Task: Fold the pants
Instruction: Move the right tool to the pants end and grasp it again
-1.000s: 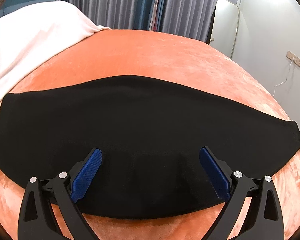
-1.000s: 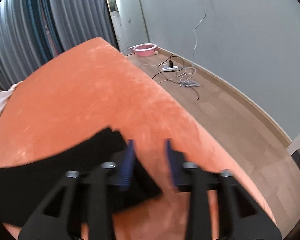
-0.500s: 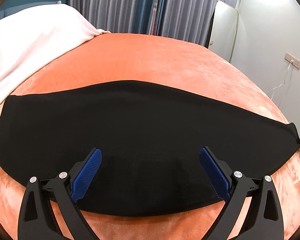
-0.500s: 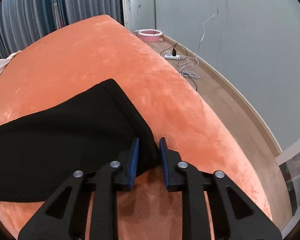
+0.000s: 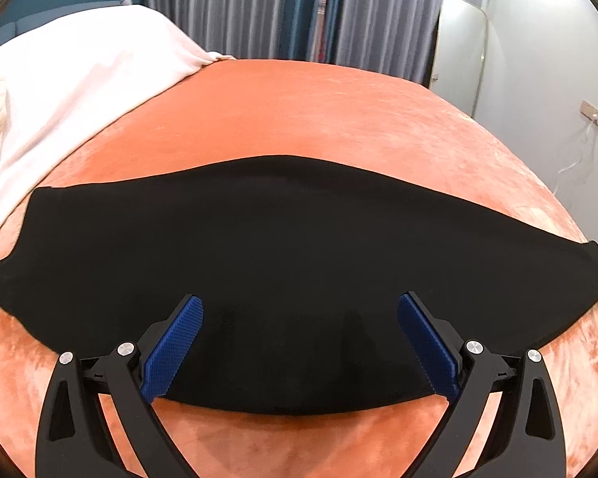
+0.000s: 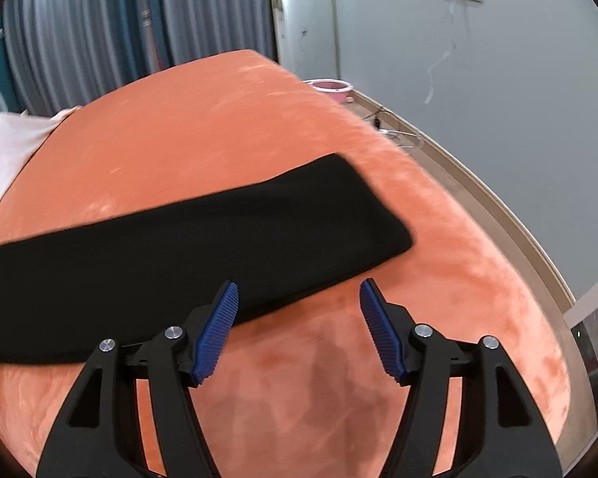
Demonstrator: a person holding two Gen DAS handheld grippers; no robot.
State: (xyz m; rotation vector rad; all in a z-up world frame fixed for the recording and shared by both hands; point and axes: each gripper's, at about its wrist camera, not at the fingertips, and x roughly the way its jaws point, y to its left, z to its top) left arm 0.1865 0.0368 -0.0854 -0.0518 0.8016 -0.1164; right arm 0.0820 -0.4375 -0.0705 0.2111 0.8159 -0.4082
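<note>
The black pants (image 5: pixel 283 263) lie flat as one long strip across the orange bedspread (image 5: pixel 299 111); crosswise folds remain. Left gripper (image 5: pixel 299 342) fingers spread wide, empty. Right gripper (image 6: pixel 297 328) jaws are opening, nothing between them

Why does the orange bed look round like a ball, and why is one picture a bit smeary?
Left wrist view: the fisheye lens bends the orange bed and black pants into a bulge, yet it is sharp. Right wrist view: same bulge, but the pants' end and the pink bowl smear with motion blur. Dark corners ring both.
</note>
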